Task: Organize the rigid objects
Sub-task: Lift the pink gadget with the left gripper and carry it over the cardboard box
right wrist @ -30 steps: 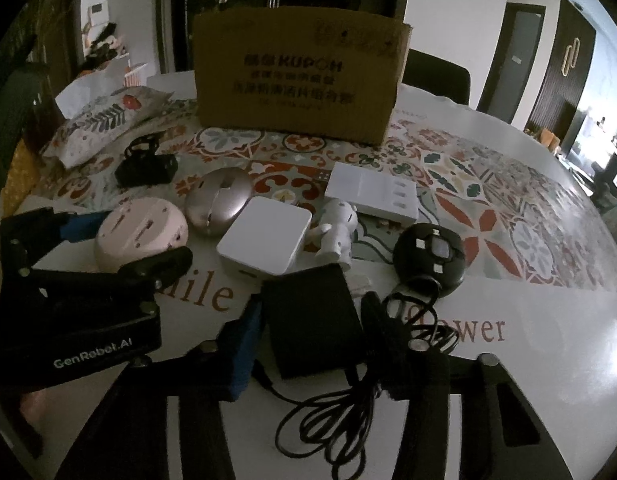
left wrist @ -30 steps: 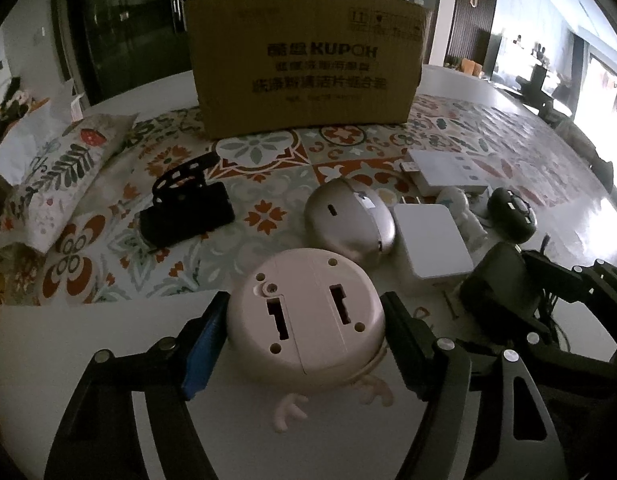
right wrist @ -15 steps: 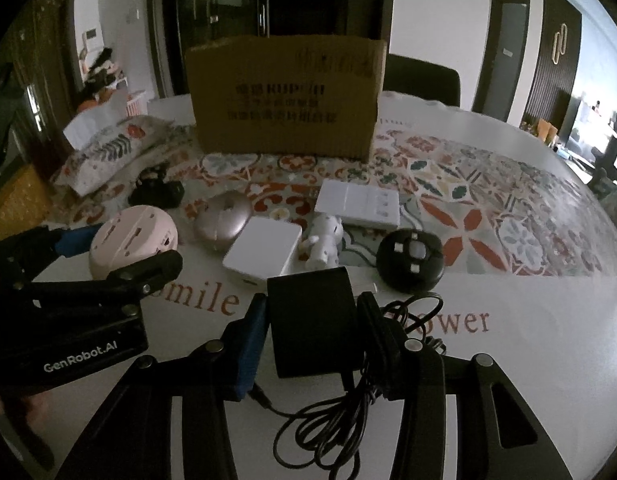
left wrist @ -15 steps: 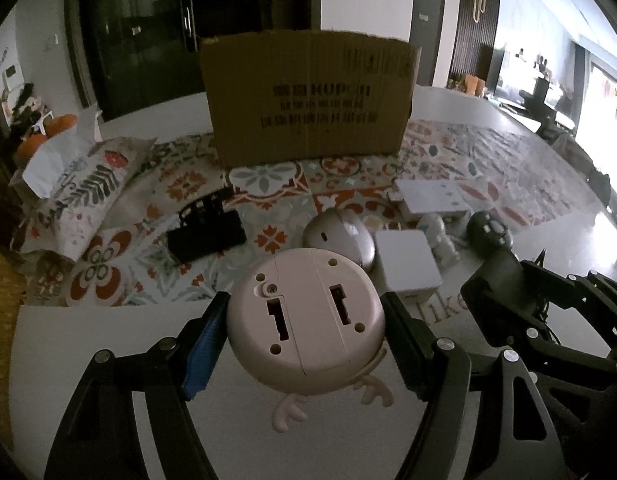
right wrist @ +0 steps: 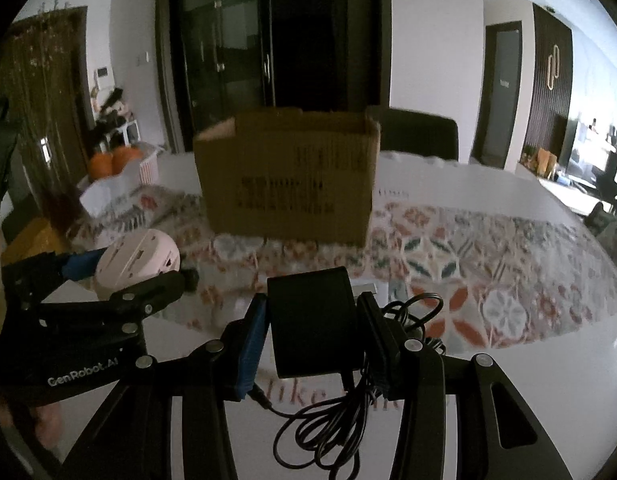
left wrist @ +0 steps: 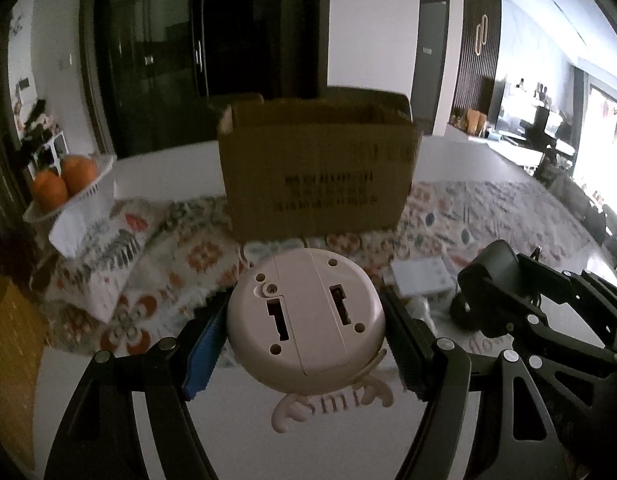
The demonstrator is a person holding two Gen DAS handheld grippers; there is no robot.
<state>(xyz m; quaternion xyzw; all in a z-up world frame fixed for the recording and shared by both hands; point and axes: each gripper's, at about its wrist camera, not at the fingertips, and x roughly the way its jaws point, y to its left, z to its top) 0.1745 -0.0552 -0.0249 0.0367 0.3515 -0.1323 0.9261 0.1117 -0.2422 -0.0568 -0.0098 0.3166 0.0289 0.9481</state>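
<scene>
Two things are off the table at once, one in each tool. Your left tool (left wrist: 306,344) is clamped across the widest part of a round pink plastic gadget (left wrist: 306,320), its flat underside facing the camera and small antler-shaped feet hanging below the pads. It looks like a hard, light, smooth shell, so the curved sides could slide out if you tilt it; keep the pads on the widest line and keep the hold level. Those little antlers look like the breakable part, so set it down on its body, not on them.

Your right tool (right wrist: 314,332) grips a black power adapter (right wrist: 312,320) by its two flat sides, with the body standing up ahead of the pads. This block is probably stiff and denser than the pink piece, and flat faces give you a sure hold. Its black cable (right wrist: 340,408) dangles in loose loops under the tool and to its right, and it can snag or drag.

Straight ahead of both tools stands the open cardboard box (left wrist: 318,172) on the patterned cloth (right wrist: 488,248); I judge it the likely place for both. Its near wall is tall, so you must clear the rim. The two tools sit close side by side, the right one just right of the pink piece; a white flat box (left wrist: 422,278) lies between them, lower down. A bowl of oranges (left wrist: 62,182) sits well off to the left.
</scene>
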